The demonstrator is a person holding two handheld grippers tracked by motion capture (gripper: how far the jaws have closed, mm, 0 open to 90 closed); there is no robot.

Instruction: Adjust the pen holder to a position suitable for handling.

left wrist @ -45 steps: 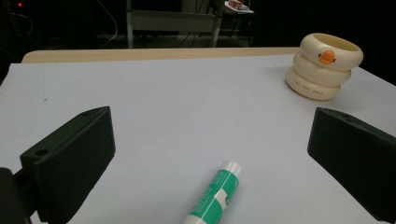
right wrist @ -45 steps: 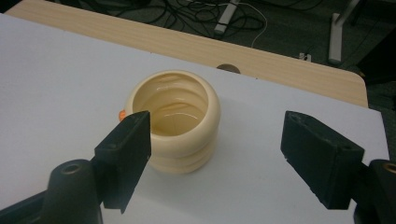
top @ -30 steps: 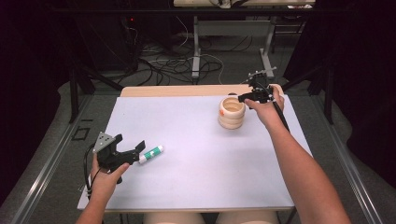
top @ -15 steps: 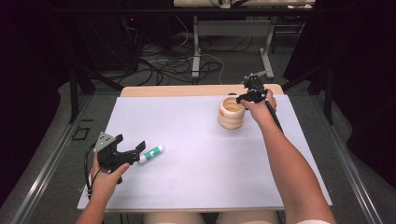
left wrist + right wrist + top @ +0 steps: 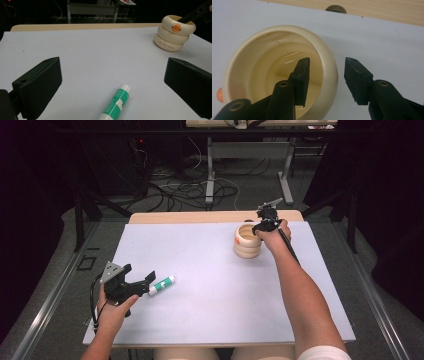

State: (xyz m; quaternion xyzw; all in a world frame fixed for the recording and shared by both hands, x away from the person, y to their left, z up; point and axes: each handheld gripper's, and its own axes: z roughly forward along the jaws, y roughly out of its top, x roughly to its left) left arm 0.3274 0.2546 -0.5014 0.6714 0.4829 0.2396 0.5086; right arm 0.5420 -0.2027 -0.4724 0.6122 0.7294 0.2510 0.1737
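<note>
Cream-coloured and stacked like three rings, the duck-faced cup (image 5: pixel 247 241) stands on the far right part of the bench (image 5: pixel 215 320), near its wooden back edge. The right claw (image 5: pixel 262 227) straddles the cup's rim: in the right gripper view one jaw hangs inside the hollow and the other outside the wall (image 5: pixel 329 75). Its jaws have just been closing with the wall between them, yet a gap shows on both sides of the wall, so the pads appear not to press it, though the angle makes that hard to judge. On the near left of the bench, the left claw (image 5: pixel 141 282) rests low with its jaws spread wide. A green-and-white tube (image 5: pixel 115 103) lies flat on the bench just ahead of that claw, its white cap pointing away from it, untouched by either jaw.
</note>
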